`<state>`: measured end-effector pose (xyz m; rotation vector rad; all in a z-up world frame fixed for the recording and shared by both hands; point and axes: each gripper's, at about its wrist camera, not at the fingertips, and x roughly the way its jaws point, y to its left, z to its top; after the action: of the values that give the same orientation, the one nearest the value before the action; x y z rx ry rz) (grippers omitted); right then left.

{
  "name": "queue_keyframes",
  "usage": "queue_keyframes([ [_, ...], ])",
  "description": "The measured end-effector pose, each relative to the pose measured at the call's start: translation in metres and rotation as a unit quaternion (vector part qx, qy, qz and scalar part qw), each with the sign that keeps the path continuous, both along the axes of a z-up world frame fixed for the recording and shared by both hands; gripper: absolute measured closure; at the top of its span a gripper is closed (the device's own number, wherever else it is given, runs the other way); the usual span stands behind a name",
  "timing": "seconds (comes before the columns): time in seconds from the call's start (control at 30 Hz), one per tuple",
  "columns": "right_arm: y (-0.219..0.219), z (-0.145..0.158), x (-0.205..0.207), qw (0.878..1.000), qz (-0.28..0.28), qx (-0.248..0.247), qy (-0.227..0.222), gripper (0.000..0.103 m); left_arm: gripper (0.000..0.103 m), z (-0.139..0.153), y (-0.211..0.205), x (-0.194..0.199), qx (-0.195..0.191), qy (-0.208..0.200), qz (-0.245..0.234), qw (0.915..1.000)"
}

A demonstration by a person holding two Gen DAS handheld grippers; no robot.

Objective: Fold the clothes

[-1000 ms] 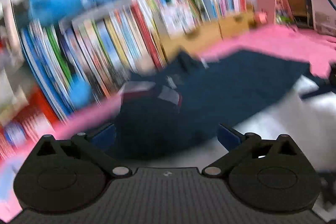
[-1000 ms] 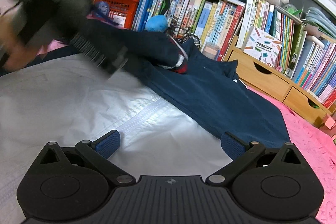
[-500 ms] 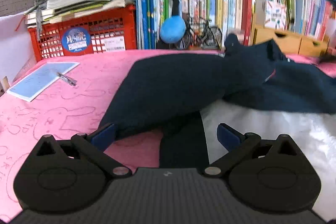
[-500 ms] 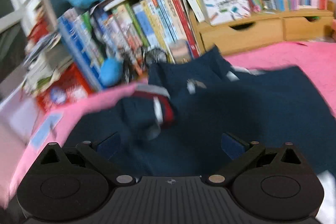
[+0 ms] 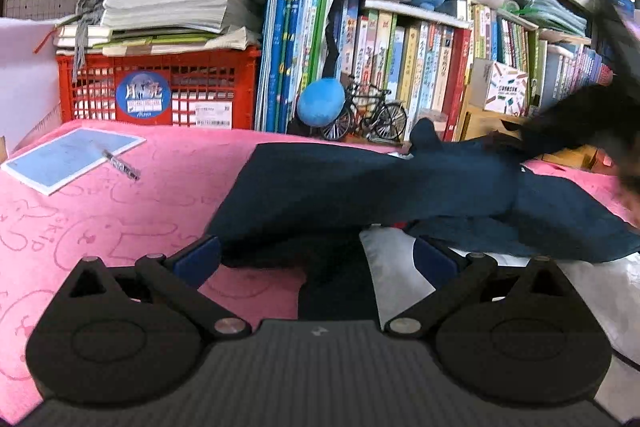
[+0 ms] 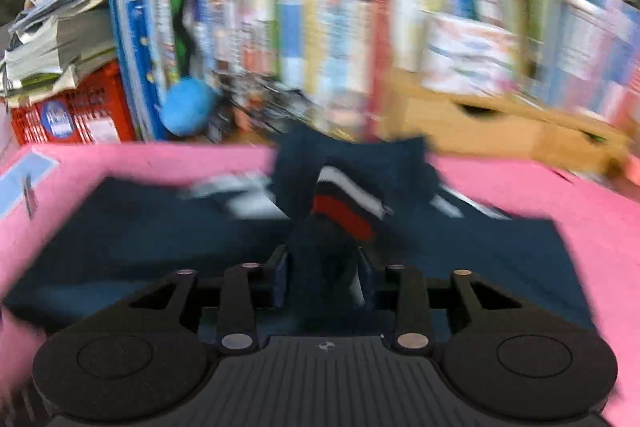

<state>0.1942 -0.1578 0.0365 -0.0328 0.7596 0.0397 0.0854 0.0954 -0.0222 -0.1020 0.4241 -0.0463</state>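
My right gripper (image 6: 322, 277) was wide open a moment ago — now its jaws are closing on the striped cuff of the dark navy cloth jacket (image 6: 224, 239), with that bunched cloth between the pads. The jacket lies spread on the pink towel-covered table (image 5: 120, 195), by the row of colourful books (image 5: 400, 63). My left gripper (image 5: 316, 259) has slowed down and is open over the jacket's near edge, holding nothing. I think a sleeve fold comes next.
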Motion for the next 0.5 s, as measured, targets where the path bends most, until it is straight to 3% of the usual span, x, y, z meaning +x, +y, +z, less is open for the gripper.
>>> queue_keyframes([
  [0.13,-0.064,-0.023,-0.063,0.997,-0.045,0.018,0.065,0.021,0.000,0.000,0.001,0.000,-0.003,0.002,0.001,1.0000],
  [0.2,-0.089,-0.033,-0.087,0.992,-0.079,0.051,0.084,0.018,0.000,0.000,0.001,0.000,-0.004,0.000,0.004,1.0000],
  [0.27,-0.109,-0.034,-0.103,0.985,-0.102,0.122,0.065,0.015,0.000,0.000,0.001,0.000,-0.003,0.001,0.005,1.0000],
  [0.33,-0.119,-0.031,-0.106,0.978,-0.113,0.174,0.025,0.005,0.000,-0.001,0.001,0.001,-0.003,0.006,0.007,1.0000],
  [0.4,-0.118,-0.029,-0.094,0.976,-0.117,0.182,-0.010,0.001,0.000,-0.002,0.002,0.002,-0.005,0.009,0.009,0.9999],
  [0.5,-0.108,-0.040,-0.053,0.983,-0.099,0.157,0.000,0.000,0.000,-0.002,0.003,0.002,-0.008,0.010,0.015,0.9998],
])
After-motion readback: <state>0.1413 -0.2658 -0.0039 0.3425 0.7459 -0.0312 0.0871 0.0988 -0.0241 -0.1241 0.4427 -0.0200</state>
